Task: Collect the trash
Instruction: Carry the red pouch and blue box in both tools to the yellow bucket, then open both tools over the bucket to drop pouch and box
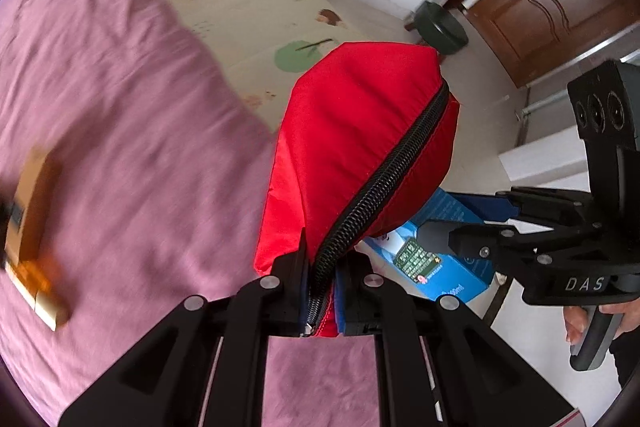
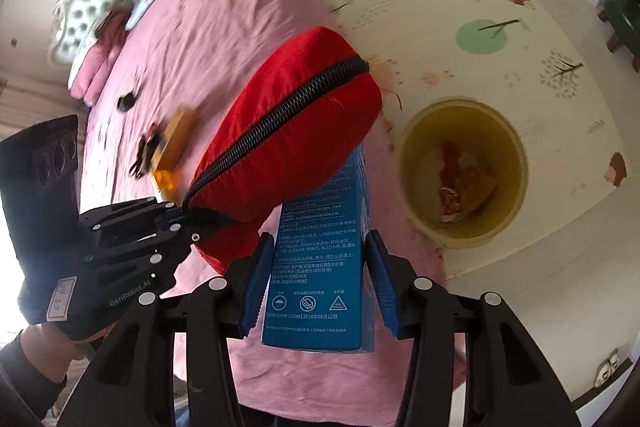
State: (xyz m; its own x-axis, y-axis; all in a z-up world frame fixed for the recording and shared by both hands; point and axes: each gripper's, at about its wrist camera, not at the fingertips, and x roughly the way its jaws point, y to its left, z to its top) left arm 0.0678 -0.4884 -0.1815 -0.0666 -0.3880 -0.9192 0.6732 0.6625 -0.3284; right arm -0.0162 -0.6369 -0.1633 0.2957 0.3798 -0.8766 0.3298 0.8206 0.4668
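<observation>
Left wrist view: left gripper (image 1: 322, 301) pinches the red pouch (image 1: 360, 147) by its zipper end above the pink bedsheet (image 1: 120, 107). Right wrist view: right gripper (image 2: 316, 287) clamps the blue box (image 2: 320, 267), near the yellow bin (image 2: 464, 171) on the floor.

A red pouch (image 2: 288, 131) has a black zipper (image 2: 280, 123). The box (image 2: 320, 267) is blue; the bedsheet (image 1: 100, 107) at nine o'clock is pink.
</observation>
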